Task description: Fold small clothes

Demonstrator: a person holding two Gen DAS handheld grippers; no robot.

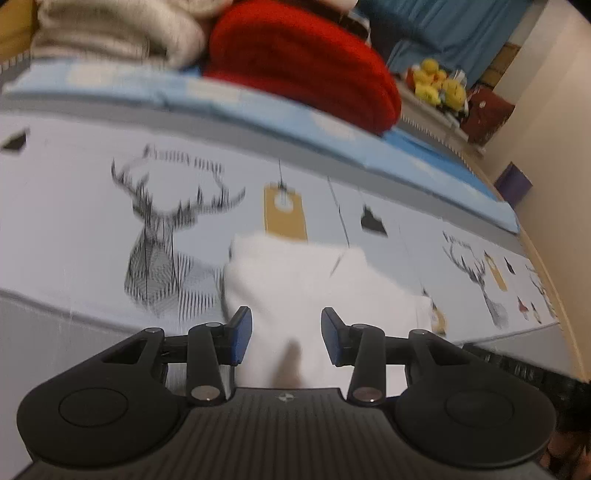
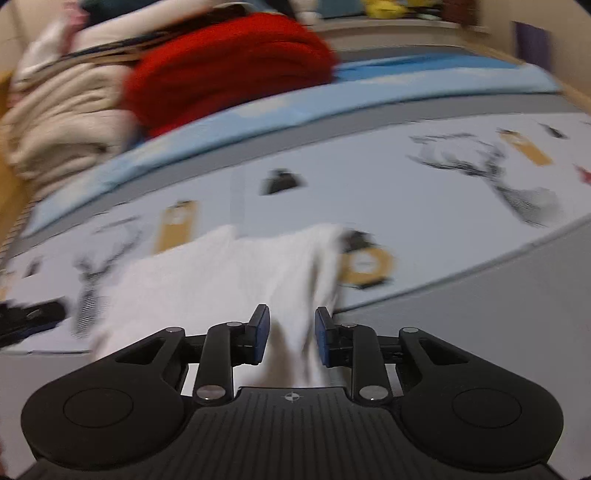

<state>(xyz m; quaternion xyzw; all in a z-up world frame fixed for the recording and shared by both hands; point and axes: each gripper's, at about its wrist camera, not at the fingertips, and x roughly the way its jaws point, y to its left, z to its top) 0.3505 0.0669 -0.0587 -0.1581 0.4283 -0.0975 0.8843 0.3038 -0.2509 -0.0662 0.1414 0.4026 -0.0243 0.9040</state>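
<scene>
A small white garment [image 1: 295,280] lies on the deer-print bedsheet [image 1: 92,221]. My left gripper [image 1: 286,334] is open, its blue-padded fingers apart on either side of the garment's near edge. In the right wrist view the same white garment [image 2: 221,273] lies spread on the sheet, blurred by motion. My right gripper [image 2: 291,332] is open, with cloth running between its fingers and under the body. Whether either gripper touches the cloth is unclear. The other gripper's dark tip [image 2: 29,317] shows at the left edge.
A red folded blanket [image 1: 306,62] and a cream folded blanket [image 1: 118,33] sit at the far side on a light blue sheet [image 1: 258,110]. Yellow plush toys [image 1: 437,85] lie on a shelf at the back right. A beige wall [image 1: 546,147] borders the right side.
</scene>
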